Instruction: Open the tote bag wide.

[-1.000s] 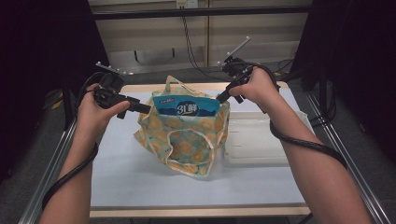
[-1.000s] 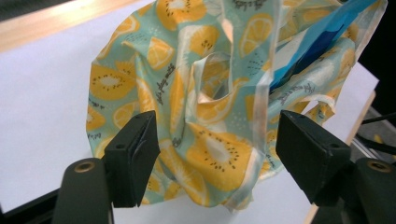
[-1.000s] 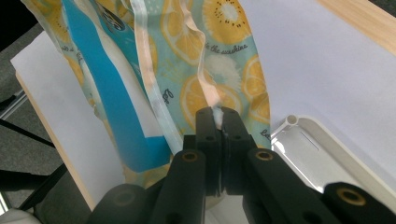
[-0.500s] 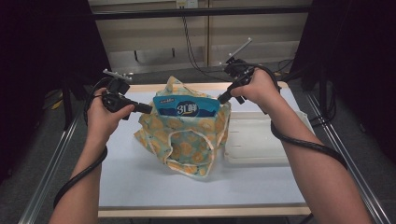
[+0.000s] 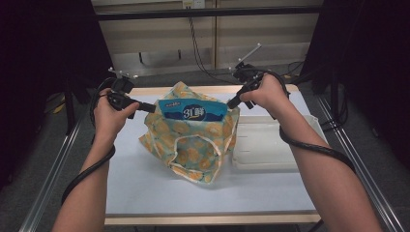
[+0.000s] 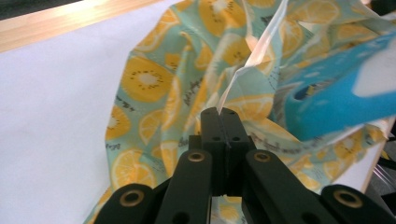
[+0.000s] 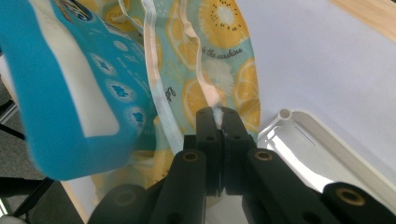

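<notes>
2 tongs pinch opposite rim edges of the fruit-print bag [image 5: 193, 145]: left tongs [image 6: 223, 122] just closed, right tongs [image 7: 217, 116] clamped; bare counter [image 5: 145, 188] lies beneath.

The bag [image 5: 193, 140] looks like thin printed cloth or coated fabric, softly creased, with a pale smooth trim along its rim. The blue pack [image 5: 192, 110] inside it is glossy plastic film, and the white tray [image 5: 270, 145] is shiny moulded plastic. The table [image 5: 145, 188] has a matt white top edged in pale wood, and the gripper jaws are matt black plastic.
</notes>
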A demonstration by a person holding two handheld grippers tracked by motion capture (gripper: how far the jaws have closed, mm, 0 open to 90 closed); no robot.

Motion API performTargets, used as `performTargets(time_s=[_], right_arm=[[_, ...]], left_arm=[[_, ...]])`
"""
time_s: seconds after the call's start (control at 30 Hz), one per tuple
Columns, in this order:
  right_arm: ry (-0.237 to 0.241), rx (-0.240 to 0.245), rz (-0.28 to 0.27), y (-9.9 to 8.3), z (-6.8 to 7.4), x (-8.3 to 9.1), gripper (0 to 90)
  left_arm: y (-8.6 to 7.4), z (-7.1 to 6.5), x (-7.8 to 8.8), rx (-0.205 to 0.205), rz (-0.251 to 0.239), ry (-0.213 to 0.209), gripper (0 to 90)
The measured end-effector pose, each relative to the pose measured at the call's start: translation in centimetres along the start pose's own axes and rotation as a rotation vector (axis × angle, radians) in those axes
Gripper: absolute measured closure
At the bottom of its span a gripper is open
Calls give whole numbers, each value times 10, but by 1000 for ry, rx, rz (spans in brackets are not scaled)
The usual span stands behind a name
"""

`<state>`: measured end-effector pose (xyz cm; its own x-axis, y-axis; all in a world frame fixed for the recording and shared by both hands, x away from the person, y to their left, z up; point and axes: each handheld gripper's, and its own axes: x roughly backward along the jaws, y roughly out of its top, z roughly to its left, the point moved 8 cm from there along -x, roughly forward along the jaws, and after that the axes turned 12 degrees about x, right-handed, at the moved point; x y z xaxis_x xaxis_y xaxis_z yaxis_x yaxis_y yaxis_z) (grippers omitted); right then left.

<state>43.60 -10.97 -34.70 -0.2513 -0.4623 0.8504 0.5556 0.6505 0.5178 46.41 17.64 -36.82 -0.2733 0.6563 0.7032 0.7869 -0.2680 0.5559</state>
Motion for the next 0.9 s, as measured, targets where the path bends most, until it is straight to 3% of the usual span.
performTargets(time_s=[0.23, 0.43, 0.8, 0.9], right_arm=[[-9, -14, 3, -5, -9, -9, 890], [-6, -17, 4, -5, -12, -10, 870], [-37, 10, -15, -7, -3, 13, 618], [-39, 19, -8, -12, 2, 18, 599]], left_arm=[[6, 9, -8, 30, 9, 17, 900], [6, 11, -12, 14, 34, 17, 900], [5, 7, -8, 29, 22, 22, 900], [5, 4, -8, 41, 13, 21, 900]])
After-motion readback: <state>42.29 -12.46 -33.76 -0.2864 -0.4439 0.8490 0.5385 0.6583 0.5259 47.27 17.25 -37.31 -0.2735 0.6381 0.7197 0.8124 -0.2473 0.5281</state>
